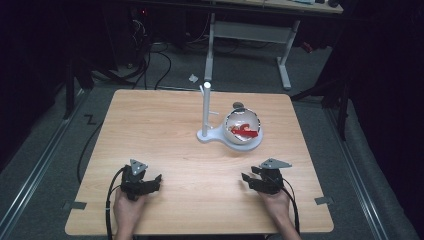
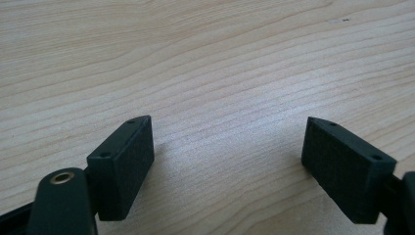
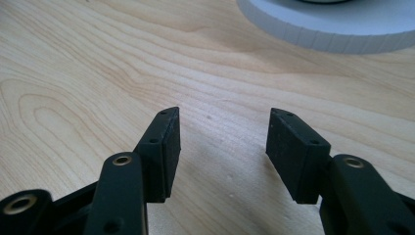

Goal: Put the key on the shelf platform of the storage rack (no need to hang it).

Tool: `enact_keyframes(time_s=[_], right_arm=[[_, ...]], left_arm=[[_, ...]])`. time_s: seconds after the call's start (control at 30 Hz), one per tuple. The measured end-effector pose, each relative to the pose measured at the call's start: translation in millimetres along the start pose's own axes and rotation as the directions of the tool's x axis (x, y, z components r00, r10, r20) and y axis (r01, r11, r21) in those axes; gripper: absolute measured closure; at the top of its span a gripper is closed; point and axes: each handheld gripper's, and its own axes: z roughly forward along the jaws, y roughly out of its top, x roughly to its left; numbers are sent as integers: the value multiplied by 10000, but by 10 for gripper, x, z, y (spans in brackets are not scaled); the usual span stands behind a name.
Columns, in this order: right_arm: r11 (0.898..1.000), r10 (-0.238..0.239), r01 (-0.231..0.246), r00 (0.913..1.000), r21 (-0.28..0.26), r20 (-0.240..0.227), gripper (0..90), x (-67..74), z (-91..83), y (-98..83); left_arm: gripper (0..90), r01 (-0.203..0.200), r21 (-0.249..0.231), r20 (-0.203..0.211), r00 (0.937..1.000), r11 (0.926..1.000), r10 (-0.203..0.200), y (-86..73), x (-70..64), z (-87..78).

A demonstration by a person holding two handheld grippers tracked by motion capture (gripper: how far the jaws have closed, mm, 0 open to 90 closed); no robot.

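1. Both grippers rested near the table's front edge with jaws spread apart and nothing between them: the left gripper (image 1: 159, 179) at the left, the right gripper (image 1: 245, 177) at the right.
2. Beyond them, well apart and nearer the right one, a bowl (image 1: 243, 126) holding something red (image 1: 248, 132) sat on a white stand (image 1: 206, 134) with an upright post.
3. The wooden table (image 1: 165, 130) stood on grey flooring, with cables (image 1: 150, 62) and another desk's legs (image 1: 284, 65) behind it in a dark room.
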Motion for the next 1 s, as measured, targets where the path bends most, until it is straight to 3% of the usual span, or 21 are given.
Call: enact_keyframes(time_s=[0.37,0.47,0.63,1.0], right_arm=[[9988,-429,420,9985,258,352,457,87,59,-10],[9960,-859,844,9945,282,599,441,125,74,-16],[9959,-855,832,9939,351,703,383,125,81,-12],[9958,-870,847,9936,342,727,378,123,73,-22]], left_arm=[[201,-3,-3,-1,10000,10000,3,0,0,0],[201,11,0,-4,10000,10000,-11,-1,-1,0],[201,4,-14,-7,10000,10000,-4,-1,0,0],[212,57,4,-3,10000,10000,-57,-4,-4,-6]])
